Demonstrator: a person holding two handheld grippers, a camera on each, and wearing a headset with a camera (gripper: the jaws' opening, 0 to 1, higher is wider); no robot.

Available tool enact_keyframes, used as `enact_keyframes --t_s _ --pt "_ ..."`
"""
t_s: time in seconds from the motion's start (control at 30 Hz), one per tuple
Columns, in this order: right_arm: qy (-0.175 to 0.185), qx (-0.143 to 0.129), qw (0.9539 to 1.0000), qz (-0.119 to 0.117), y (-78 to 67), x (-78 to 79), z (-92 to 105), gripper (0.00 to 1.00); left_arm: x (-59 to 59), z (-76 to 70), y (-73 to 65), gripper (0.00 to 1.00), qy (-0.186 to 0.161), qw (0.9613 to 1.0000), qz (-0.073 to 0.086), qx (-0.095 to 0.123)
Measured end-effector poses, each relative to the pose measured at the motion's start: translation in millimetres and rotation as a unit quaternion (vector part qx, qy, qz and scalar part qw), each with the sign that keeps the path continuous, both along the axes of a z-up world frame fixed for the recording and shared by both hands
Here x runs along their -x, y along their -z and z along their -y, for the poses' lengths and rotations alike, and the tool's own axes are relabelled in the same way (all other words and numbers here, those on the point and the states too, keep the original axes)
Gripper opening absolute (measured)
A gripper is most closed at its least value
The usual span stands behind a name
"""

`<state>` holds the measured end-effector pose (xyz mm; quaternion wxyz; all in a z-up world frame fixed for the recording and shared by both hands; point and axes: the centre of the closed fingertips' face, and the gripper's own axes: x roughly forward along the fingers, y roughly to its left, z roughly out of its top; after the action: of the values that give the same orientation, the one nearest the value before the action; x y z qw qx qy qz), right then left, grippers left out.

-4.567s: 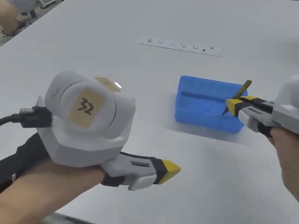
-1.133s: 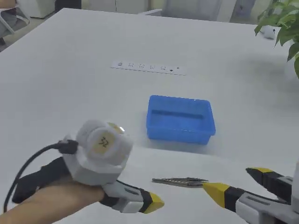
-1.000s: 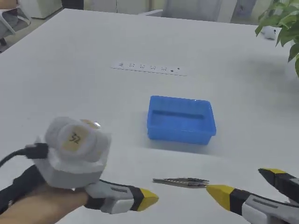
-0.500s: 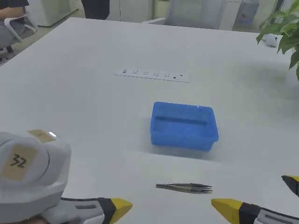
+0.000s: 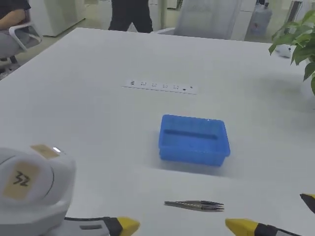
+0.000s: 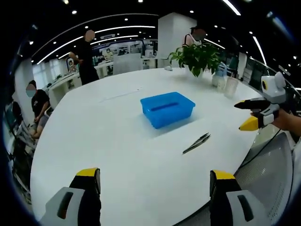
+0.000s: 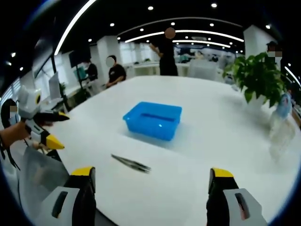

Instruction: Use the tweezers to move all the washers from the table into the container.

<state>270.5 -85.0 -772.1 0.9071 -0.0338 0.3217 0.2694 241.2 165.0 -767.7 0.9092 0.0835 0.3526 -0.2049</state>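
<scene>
A blue container [image 5: 194, 140] stands on the white table [image 5: 88, 123], and it also appears in the left gripper view [image 6: 167, 108] and the right gripper view [image 7: 153, 120]. Metal tweezers [image 5: 194, 205] lie flat on the table in front of it, held by nothing. My left gripper [image 6: 154, 176] is open with nothing between its jaws; its yellow fingertip [image 5: 129, 225] pokes in at the head view's bottom left. My right gripper [image 7: 151, 173] is open and empty too, to the right of the tweezers [image 7: 130, 163] and clear of them.
A flat power strip [image 5: 160, 86] is set into the table beyond the container. A potted plant [image 5: 295, 44] stands at the far right, with bottles [image 7: 282, 122] near it. People and an office chair [image 5: 206, 22] are at the far edge.
4.6 s ago the right gripper held the tweezers over the container; they now lie on the table. Over the last second both grippers drew back toward me, away from the tweezers.
</scene>
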Motion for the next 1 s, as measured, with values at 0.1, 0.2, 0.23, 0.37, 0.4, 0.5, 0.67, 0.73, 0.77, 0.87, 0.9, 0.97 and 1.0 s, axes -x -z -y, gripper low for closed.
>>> enact_keyframes --t_s 0.1,0.2,0.23,0.37,0.4,0.5,0.67,0.73,0.77,0.87,0.9,0.97,1.0 --pt "-0.002 0.002 1.0 -0.002 1.3 0.3 -0.2 0.99 -0.7 -0.6 -1.2 0.99 -0.003 1.0 0.002 -0.002" --pt "-0.002 0.004 1.0 -0.003 2.1 0.5 0.3 0.99 -0.6 -0.9 -1.2 0.99 -0.003 1.0 0.001 -0.005" --pt "-0.002 0.006 1.0 -0.002 2.0 0.7 0.5 0.99 -0.5 -1.1 -1.1 0.99 -0.002 1.0 0.001 -0.006" --pt "-0.005 0.01 0.9999 0.001 1.2 0.3 0.2 0.99 -0.2 -2.1 -1.2 0.99 -0.006 1.0 0.001 -0.005" --pt "-0.006 0.013 0.9999 0.002 1.4 -0.3 0.1 0.99 0.0 -2.3 -1.1 0.99 -0.008 1.0 0.0 -0.003" --pt "-0.011 0.017 0.9998 0.003 2.3 -1.1 -1.6 0.99 0.0 -2.9 -1.9 0.99 -0.01 0.9999 0.0 -0.002" --pt "-0.018 0.022 0.9996 0.001 5.0 -1.0 -5.8 0.99 -2.4 -4.0 -6.3 0.99 -0.012 0.9999 0.009 -0.006" --pt "-0.021 0.027 0.9994 0.003 4.3 -1.6 -5.9 0.99 -3.5 -5.1 -7.7 0.99 -0.017 0.9998 0.012 -0.004" --pt "-0.022 0.027 0.9994 0.005 3.8 -2.0 -6.0 0.99 -3.8 -5.3 -7.9 0.99 -0.018 0.9998 0.012 -0.002" --pt "-0.022 0.027 0.9994 0.006 3.5 -3.3 -5.6 0.99 -4.0 -5.9 -6.3 0.99 -0.018 0.9998 0.01 -0.002" --pt "-0.022 0.027 0.9994 0.005 4.3 -3.8 -5.1 0.99 -4.0 -6.0 -6.0 0.99 -0.018 0.9998 0.009 -0.003" --pt "-0.021 0.027 0.9994 0.004 5.2 -4.2 -4.4 0.99 -4.5 -6.4 -5.4 0.99 -0.019 0.9998 0.009 -0.003" --pt "-0.021 0.027 0.9994 0.004 5.7 -4.6 -4.0 0.99 -5.5 -6.7 -5.7 0.99 -0.02 0.9997 0.011 -0.002"
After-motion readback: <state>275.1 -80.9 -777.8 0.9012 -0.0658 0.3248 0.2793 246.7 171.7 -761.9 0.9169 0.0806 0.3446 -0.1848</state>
